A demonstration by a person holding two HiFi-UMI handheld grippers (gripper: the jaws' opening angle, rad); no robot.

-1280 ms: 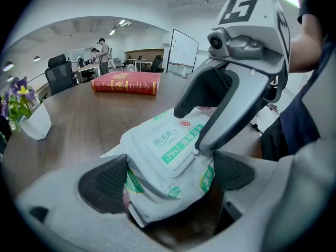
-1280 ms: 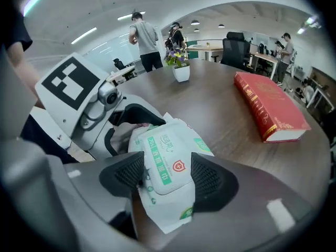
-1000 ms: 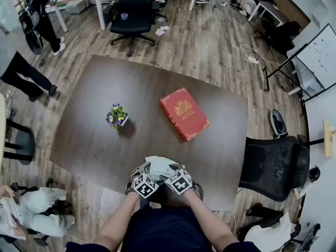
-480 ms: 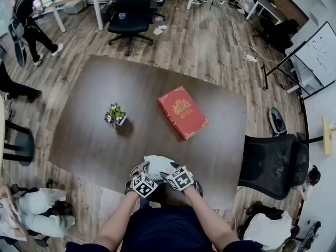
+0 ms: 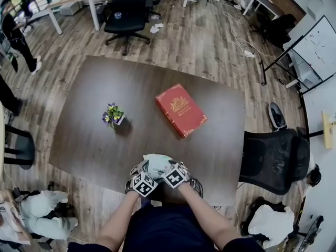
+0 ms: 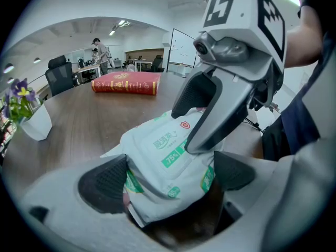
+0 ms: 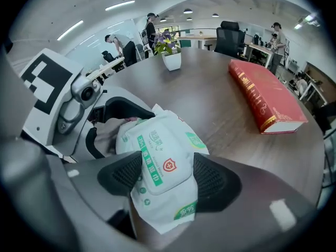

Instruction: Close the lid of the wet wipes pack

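White crinkled film with green bands, a green percent label and a small red shield: wet wipes pack [image 6: 157,151]. Sits at the near edge of the dark table [image 5: 89,140], straight in front of the person, between both tools. Rounded lid [image 7: 157,159] lying flat on the top face, with a green stripe down its length. Clamped at one end by the left gripper [image 6: 168,176], pads pressing into both sides so the film bulges. Straddled at the lid by the right gripper [image 7: 168,177], pads against both flanks of the pack; jaws just been easing wider, with the pack between them.

Compared with a second ago: same spot at the table edge for pack and both grippers, right marker cube tipped a little more. Red book [image 5: 180,110] and potted flowers [image 5: 114,115] unmoved on the table, only shifted slightly in the head view. Person in dark clothes [image 5: 13,35] now farther left, near the top corner.
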